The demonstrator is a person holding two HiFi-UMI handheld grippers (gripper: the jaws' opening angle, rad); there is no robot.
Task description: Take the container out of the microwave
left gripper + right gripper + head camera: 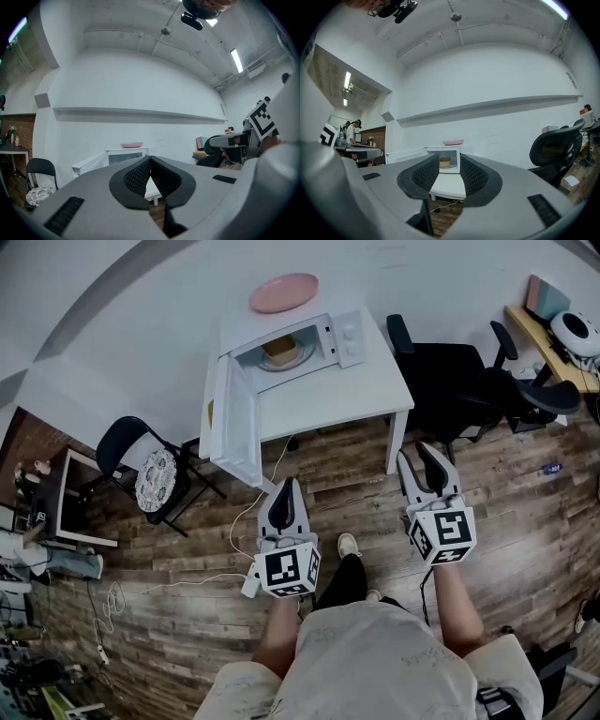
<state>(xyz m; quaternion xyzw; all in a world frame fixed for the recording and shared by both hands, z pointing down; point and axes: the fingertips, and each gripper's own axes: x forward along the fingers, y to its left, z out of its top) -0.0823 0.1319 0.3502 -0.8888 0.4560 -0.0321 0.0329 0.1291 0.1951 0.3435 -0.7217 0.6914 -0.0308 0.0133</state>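
Observation:
A white microwave [323,345] stands on a white table [328,395] with its door [230,423] swung open to the left. Inside, a tan round container [279,349] sits on the glass turntable; in the right gripper view the container [445,162] shows far off between the jaws. A pink plate [283,292] lies on top of the microwave. My left gripper [286,486] is over the wooden floor, short of the table, with its pads together and nothing in them. My right gripper [419,459] is level beside it, jaws apart and empty.
Black office chairs [459,376] stand right of the table. A black chair with a patterned cushion [153,474] stands left of the open door. A cable [187,582] trails over the floor. A desk [548,334] is at the far right.

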